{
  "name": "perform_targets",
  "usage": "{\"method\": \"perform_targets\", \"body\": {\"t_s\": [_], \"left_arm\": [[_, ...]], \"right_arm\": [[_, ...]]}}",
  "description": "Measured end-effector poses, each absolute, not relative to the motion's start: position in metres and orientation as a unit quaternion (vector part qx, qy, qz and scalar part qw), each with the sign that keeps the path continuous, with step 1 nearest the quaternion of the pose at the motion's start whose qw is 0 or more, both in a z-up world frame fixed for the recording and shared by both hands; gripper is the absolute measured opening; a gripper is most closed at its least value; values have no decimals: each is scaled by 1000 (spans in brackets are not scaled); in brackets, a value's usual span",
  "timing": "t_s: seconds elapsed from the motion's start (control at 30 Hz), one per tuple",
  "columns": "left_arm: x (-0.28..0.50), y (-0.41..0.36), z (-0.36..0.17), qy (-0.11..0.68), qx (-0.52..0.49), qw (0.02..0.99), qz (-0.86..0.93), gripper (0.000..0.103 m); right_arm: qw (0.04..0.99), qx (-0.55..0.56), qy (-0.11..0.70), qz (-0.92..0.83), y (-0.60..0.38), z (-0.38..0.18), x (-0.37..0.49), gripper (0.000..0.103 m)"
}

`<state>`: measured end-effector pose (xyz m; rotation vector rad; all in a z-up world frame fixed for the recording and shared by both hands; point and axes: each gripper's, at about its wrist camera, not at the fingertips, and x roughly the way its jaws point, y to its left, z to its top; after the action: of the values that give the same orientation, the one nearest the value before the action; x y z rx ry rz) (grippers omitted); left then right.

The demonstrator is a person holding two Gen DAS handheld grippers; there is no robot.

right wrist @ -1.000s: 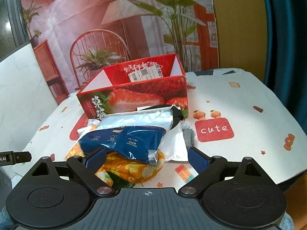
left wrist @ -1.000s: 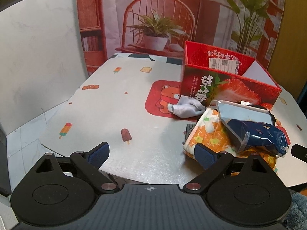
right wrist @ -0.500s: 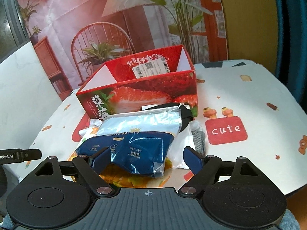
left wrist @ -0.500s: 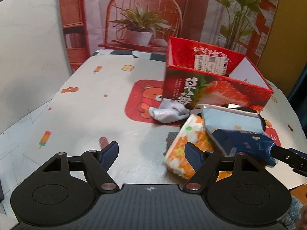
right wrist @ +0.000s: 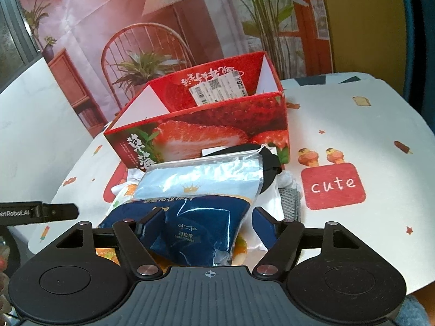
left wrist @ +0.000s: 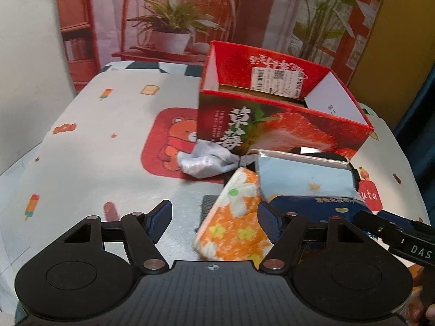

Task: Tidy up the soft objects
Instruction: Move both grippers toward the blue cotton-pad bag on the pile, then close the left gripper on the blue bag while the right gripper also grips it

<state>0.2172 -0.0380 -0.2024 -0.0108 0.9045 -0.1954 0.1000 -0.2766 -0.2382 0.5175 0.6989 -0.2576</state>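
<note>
The tabletop (left wrist: pixel 89 163) lies bare left of the strawberry box (left wrist: pixel 274 133); the heap of soft packets (right wrist: pixel 201 206) crowds the box's near wall, while its open top stays unobstructed from above

My left gripper (left wrist: pixel 213 216) is matte black, with blue ribbed pads (left wrist: pixel 267 217), silver pivot screws and round caps. My right gripper (right wrist: pixel 208 221) matches it, and white lettering marks each side bar.

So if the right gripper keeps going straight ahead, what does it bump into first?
Most likely the blue packet: it already lies between the right gripper fingers, whose jaws have just been closing. The strawberry box stands farther behind.
</note>
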Motion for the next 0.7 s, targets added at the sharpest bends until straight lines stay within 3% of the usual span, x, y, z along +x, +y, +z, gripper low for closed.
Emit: {"method": "perform_targets", "body": {"t_s": [0.33, 0.57, 0.7], "left_arm": [[234, -63, -218, 466, -22, 871, -154, 72], [240, -70, -230, 481, -27, 860, -170, 71], [244, -75, -237, 490, -33, 851, -185, 71]], "right_arm": [[887, 269, 362, -101, -285, -249, 113, 66], [884, 264, 375, -94, -288, -258, 117, 51], [884, 258, 380, -89, -287, -260, 120, 47]]}}
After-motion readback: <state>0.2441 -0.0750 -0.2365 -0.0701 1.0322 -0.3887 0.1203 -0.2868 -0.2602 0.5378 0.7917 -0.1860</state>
